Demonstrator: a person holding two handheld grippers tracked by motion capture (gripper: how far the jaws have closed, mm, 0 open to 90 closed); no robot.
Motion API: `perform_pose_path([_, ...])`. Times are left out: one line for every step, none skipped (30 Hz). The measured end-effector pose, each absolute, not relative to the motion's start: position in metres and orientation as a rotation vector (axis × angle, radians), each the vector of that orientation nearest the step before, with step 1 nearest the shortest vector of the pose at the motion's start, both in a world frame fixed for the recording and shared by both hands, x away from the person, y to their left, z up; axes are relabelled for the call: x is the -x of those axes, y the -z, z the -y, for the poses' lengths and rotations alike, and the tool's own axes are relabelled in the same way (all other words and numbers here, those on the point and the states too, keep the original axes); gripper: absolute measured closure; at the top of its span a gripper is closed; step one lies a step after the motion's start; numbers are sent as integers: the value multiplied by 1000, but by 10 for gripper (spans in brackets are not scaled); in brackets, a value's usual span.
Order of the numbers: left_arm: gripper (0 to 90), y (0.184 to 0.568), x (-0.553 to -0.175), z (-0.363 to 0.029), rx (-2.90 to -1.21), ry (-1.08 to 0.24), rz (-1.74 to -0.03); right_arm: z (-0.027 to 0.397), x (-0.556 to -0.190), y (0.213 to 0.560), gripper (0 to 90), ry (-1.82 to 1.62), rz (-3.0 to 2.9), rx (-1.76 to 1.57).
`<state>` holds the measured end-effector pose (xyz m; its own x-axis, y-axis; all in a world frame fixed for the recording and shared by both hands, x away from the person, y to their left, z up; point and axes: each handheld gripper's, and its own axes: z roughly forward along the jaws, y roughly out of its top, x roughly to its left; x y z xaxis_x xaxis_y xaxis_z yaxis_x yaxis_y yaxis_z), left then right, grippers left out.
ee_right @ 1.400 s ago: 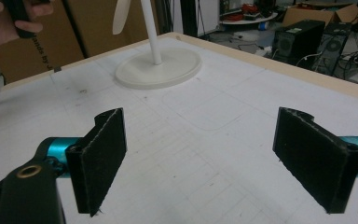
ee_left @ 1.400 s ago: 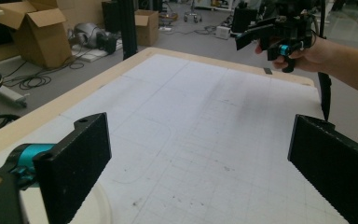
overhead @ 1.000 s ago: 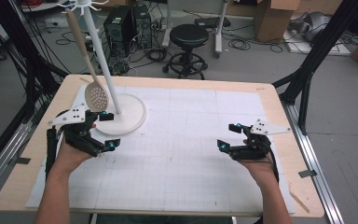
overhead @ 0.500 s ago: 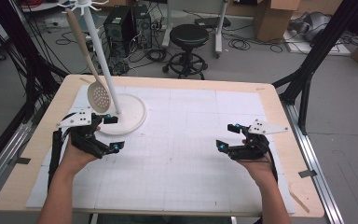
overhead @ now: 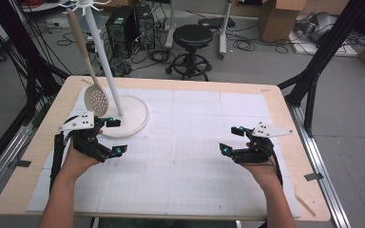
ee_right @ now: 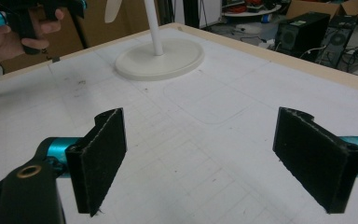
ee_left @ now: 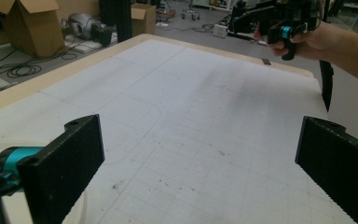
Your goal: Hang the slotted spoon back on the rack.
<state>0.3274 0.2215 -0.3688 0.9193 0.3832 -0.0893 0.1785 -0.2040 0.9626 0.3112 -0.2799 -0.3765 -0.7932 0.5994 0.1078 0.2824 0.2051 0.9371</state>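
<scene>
The work surface is a rectangular table (overhead: 47, 156) with a pale wooden border, covered by a white mat (overhead: 190, 156) printed with a fine grid and marked with faint scuffs. At the far left of the mat stands a white rack (overhead: 105, 61): a smooth round pole rising from a flat circular base disc (overhead: 135, 116), with short hooks at its top. From one hook hangs a slotted spoon (overhead: 96, 99), cream-coloured, with a long straight handle and an oval perforated bowl; the bowl hangs beside the pole, above the left edge of the base disc. The left gripper (overhead: 115, 137) is black with teal fittings and a grey three-cornered plate on top; it is held just in front of the base disc, below the spoon's bowl and apart from it. In the left gripper view its flat, matt black pads (ee_left: 79, 154) stand wide apart, with bare mat between them. The right gripper (overhead: 232, 140), of the same build, is held over the right part of the mat, well apart from the rack. In the right gripper view its rectangular, rough-faced pads (ee_right: 103, 154) are also spread wide, holding and touching nothing.
</scene>
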Motion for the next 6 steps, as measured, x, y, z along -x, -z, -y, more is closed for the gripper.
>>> perform_pose_path([16, 369, -327, -221, -1789, -196, -421, 280, -311, 376, 167, -1618, -2202, -837])
perform_pose_path([16, 369, -328, -221, -1792, -196, -422, 280, -311, 376, 167, -1618, -2202, -837])
perform_pose_path([16, 370, -328, -221, -1794, -195, -423, 280, -311, 377, 167, -1618, -2202, -834])
perform_pose_path([16, 370, -328, -220, -1794, -193, -419, 280, -312, 377, 167, -1616, -2202, -834])
perform_pose_path([16, 370, -328, -220, -1795, -192, -421, 280, -312, 377, 167, -1617, -2203, -833])
perform_pose_path([17, 370, -328, -220, -1792, -192, -427, 280, -312, 377, 167, -1618, -2203, -830])
